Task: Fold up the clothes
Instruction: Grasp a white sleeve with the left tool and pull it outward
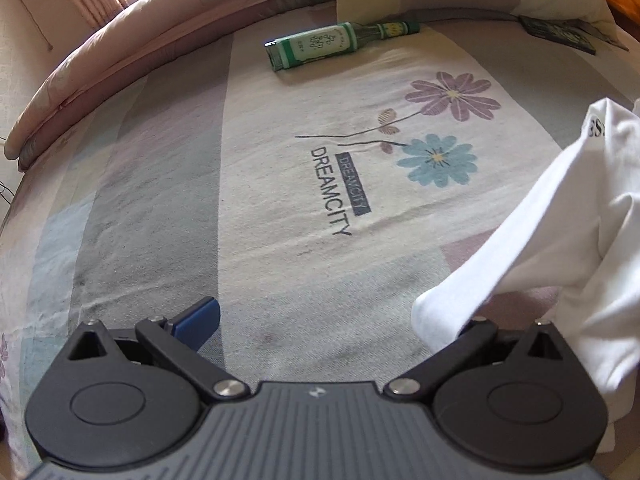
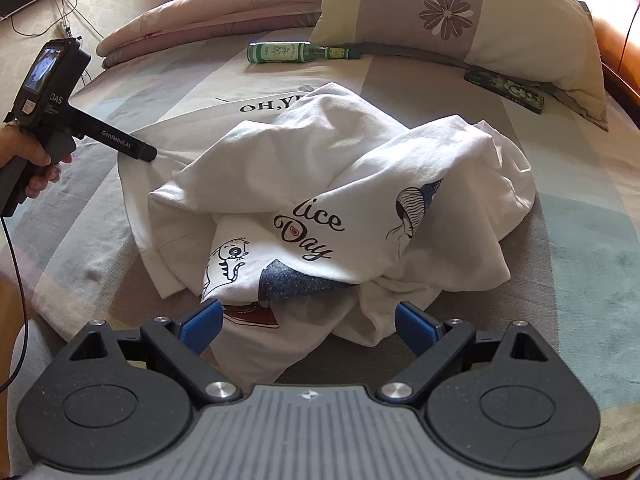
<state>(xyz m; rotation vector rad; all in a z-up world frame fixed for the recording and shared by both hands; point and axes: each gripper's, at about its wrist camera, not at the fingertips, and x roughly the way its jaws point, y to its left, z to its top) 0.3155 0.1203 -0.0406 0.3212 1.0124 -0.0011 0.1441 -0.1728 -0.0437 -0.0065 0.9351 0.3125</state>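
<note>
A crumpled white T-shirt (image 2: 320, 168) with cartoon prints and the words "ice Day" lies in a heap on the bed sheet (image 2: 580, 248). My right gripper (image 2: 310, 320) is open, its blue fingers (image 2: 204, 320) straddling the near hem of the shirt. A hand holds my left gripper (image 2: 146, 152) at the shirt's far left edge. In the left wrist view the left gripper (image 1: 320, 316) is open wide. Only its left blue finger (image 1: 200, 320) shows, because a fold of the T-shirt (image 1: 560, 220) drapes over the right one.
A green glass bottle (image 2: 296, 53) lies on its side near the head of the bed, in front of a flowered pillow (image 2: 460, 12). A dark flat packet (image 2: 506, 90) lies beside the pillow. A folded pink quilt (image 1: 160, 32) runs along the far left edge.
</note>
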